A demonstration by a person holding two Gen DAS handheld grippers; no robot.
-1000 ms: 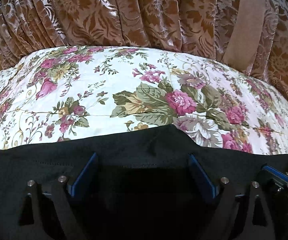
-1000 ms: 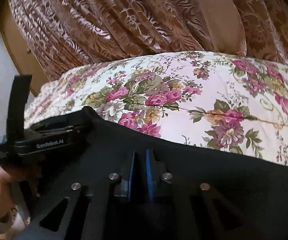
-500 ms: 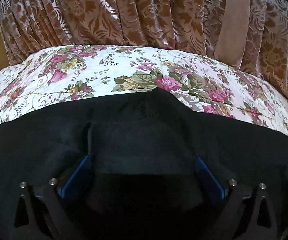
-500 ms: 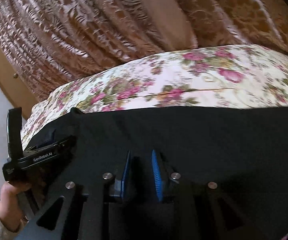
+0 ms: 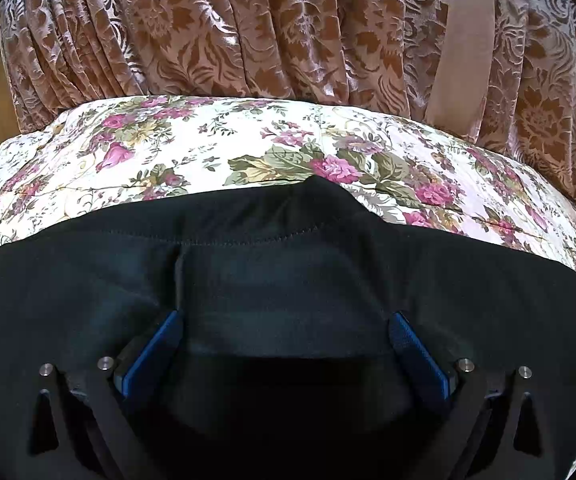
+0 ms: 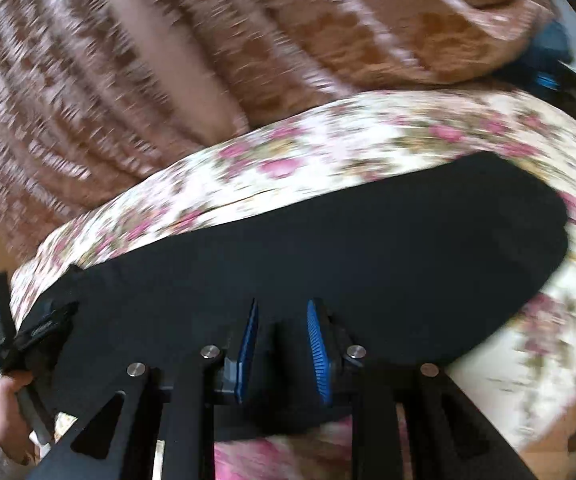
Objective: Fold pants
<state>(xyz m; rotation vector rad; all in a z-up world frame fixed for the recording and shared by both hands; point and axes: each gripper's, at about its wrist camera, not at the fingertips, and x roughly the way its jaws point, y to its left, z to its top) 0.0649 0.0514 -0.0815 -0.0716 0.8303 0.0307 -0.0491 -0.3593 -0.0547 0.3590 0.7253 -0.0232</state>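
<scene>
Since half a second ago my right gripper has let its blue ribbed pads spread a little wider, and its view has swung and gone streaky with motion blur; the far rounded end of the pants now shows ahead and right of its fingers, where before the cloth ran out of frame. My left gripper looks much the same as before, its fingers splayed wide and released, with the pants draped flat between and beyond them. The right fingers stand apart with black cloth between them, not pinching it as far as I can see. The pants are matte black knit with a stitched hem line running across just ahead of the left fingers. They lie on a quilted floral bedspread of pink roses on cream. Behind hangs a brown velvet curtain with a raised leaf pattern. The label on the other gripper, left of the right fingers, is too blurred to read.
</scene>
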